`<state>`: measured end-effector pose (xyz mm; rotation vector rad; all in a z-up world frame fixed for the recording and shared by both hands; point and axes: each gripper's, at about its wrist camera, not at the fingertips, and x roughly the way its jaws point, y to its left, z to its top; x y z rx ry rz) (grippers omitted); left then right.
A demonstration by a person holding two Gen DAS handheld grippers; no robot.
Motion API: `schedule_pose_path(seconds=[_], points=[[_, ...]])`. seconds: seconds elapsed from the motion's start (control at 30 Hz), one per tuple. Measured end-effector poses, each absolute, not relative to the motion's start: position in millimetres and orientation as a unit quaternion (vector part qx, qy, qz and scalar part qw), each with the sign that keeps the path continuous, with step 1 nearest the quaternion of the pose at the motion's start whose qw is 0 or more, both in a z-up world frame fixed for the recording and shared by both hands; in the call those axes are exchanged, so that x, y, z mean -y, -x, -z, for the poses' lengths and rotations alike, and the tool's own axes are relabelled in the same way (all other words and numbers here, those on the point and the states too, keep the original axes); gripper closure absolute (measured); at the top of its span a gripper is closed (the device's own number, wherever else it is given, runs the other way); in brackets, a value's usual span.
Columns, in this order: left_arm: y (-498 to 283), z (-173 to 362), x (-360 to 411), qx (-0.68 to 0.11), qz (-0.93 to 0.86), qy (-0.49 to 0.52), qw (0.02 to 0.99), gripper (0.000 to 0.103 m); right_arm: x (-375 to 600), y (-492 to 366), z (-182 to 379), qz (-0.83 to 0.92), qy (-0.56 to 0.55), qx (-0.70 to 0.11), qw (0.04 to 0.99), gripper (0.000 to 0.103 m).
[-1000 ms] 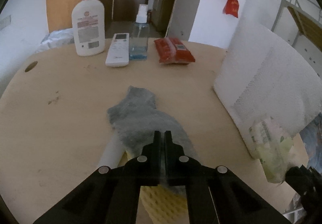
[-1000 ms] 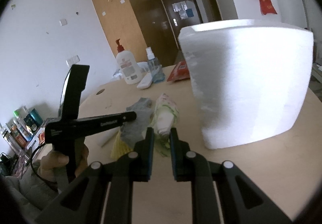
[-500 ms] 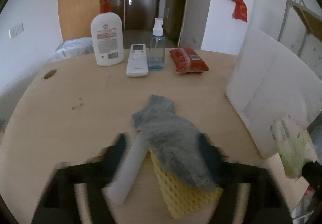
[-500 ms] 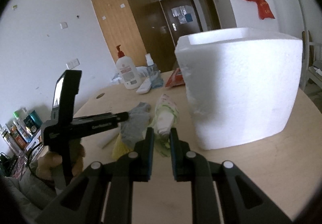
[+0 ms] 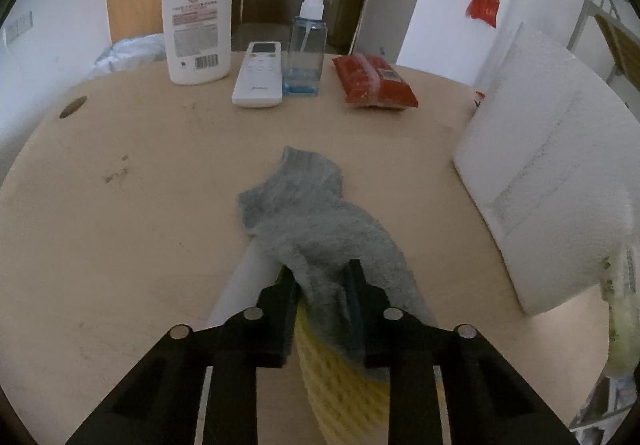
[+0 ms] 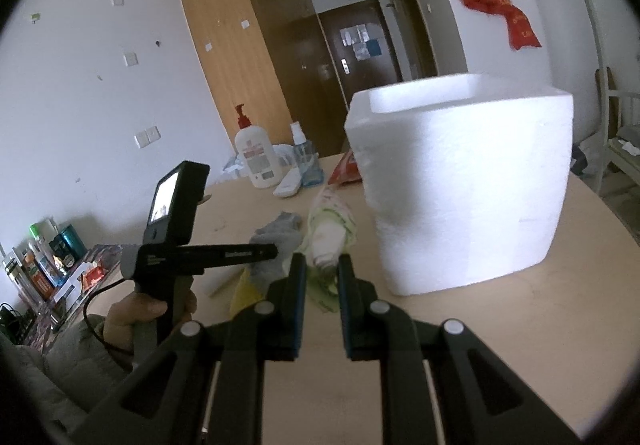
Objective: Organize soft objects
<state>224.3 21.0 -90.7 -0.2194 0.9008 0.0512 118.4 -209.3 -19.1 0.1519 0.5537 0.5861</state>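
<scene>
A grey sock [image 5: 316, 221] lies on the table over a yellow sponge cloth [image 5: 340, 377] and a white roll [image 5: 244, 281]. My left gripper [image 5: 320, 277] has its fingers around the sock's near end, pinching the fabric. My right gripper [image 6: 322, 269] is shut on a white and green tissue pack [image 6: 330, 233] and holds it up in front of the white foam box [image 6: 464, 181]. The sock also shows in the right wrist view [image 6: 276, 241]. The box stands at the right in the left wrist view [image 5: 552, 165].
At the table's far edge stand a lotion pump bottle [image 5: 198, 25], a white remote [image 5: 260, 75], a spray bottle [image 5: 306, 45] and a red packet [image 5: 374, 81]. The round wooden table [image 5: 120, 225] ends close on the left and front.
My left gripper opened wide half a second ago and has now closed on the sock's near end. My right gripper has lifted the tissue pack a little higher beside the box.
</scene>
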Motion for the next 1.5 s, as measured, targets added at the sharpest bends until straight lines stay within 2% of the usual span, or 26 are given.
schedule_pose_path(seconds=[0.2,0.7,0.97,1.33,1.5], points=[[-215,79,-18,-0.405,-0.020,0.098,0.909,0.090,211,-118,20,-0.284,-0.075,-0.272,0.916,0.085],[-177,8,-16,-0.310,0.004,0.071,0.948,0.090,210,-106,11,-0.288,-0.066,-0.255,0.921,0.085],[-170,24,-23,-0.338,0.012,0.072,0.938,0.090,213,-99,8,-0.285,-0.064,-0.247,0.924,0.085],[-140,30,-39,-0.333,-0.013,0.057,0.941,0.090,207,-93,7,-0.295,-0.056,-0.242,0.923,0.085],[-132,41,-40,-0.349,-0.016,0.050,0.936,0.080,202,-91,7,-0.299,-0.053,-0.243,0.921,0.085]])
